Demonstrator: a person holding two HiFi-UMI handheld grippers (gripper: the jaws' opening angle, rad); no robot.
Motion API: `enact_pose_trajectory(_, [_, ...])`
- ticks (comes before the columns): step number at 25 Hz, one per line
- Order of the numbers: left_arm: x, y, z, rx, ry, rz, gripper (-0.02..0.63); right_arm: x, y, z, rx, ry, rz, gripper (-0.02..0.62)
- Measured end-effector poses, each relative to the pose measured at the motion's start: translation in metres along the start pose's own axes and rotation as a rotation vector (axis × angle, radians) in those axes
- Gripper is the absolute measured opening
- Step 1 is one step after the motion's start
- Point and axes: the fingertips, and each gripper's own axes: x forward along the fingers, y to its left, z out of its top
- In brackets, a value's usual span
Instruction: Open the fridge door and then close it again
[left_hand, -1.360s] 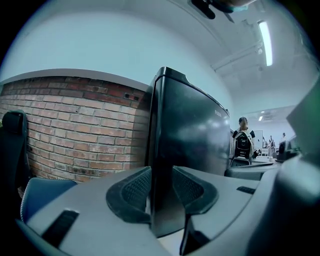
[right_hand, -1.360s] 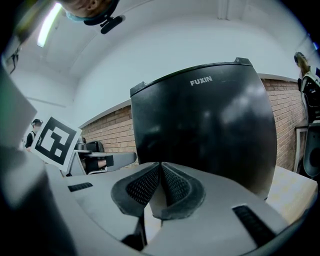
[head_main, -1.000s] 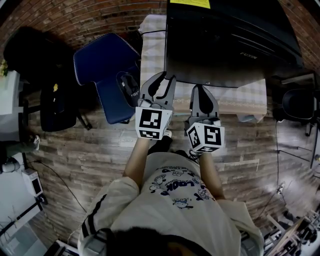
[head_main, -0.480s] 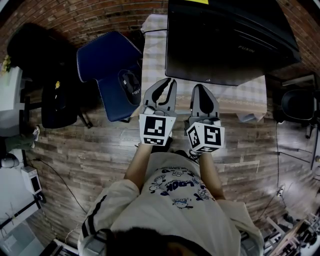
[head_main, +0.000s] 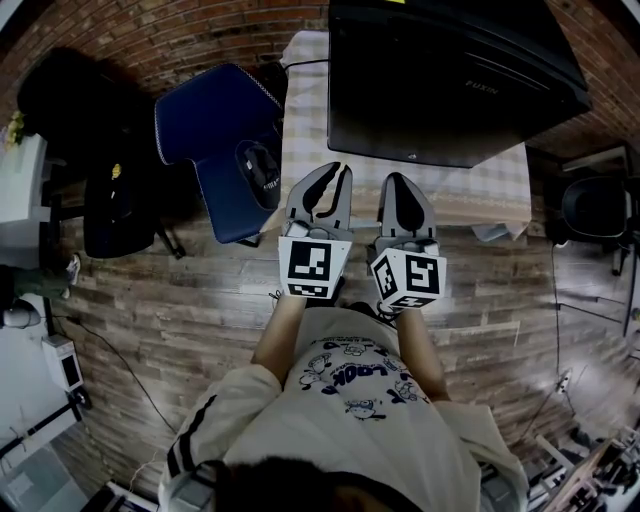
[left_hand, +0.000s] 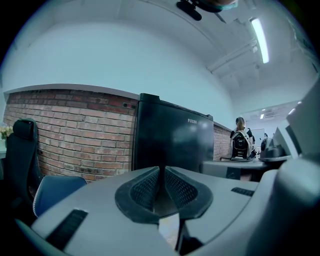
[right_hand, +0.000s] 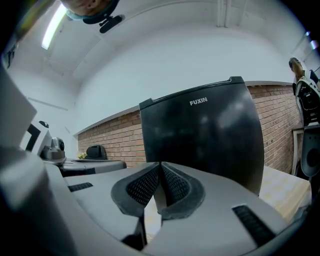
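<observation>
While upright, fridge door (right_hand: 200, 135) toward person (head_main: 340, 420).

The fridge (head_main: 450, 80) fills the upper right of the head view, standing on a cloth (head_main: 305, 130). A chair (head_main: 205, 130) stands to its left. The left gripper (head_main: 340, 168) and right gripper (head_main: 395, 178) sit side by side just below it.

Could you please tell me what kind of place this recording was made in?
Probably an office or lab workroom: a blue office chair stands near a brick wall, a desk with gear sits further back under a strip light, and a small black fridge stands on a checked cloth.
</observation>
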Motion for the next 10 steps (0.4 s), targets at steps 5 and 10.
enact_pose_trajectory(5, [-0.006, -0.005, 0.001, -0.001, -0.003, 0.001, 0.048, -0.008, 0.001, 0.001, 0.002, -0.007, 0.003, 0.032])
enact_pose_trajectory(10, [-0.011, -0.010, 0.004, 0.002, -0.009, -0.001, 0.048, -0.015, 0.002, 0.001, 0.005, -0.004, 0.006, 0.032])
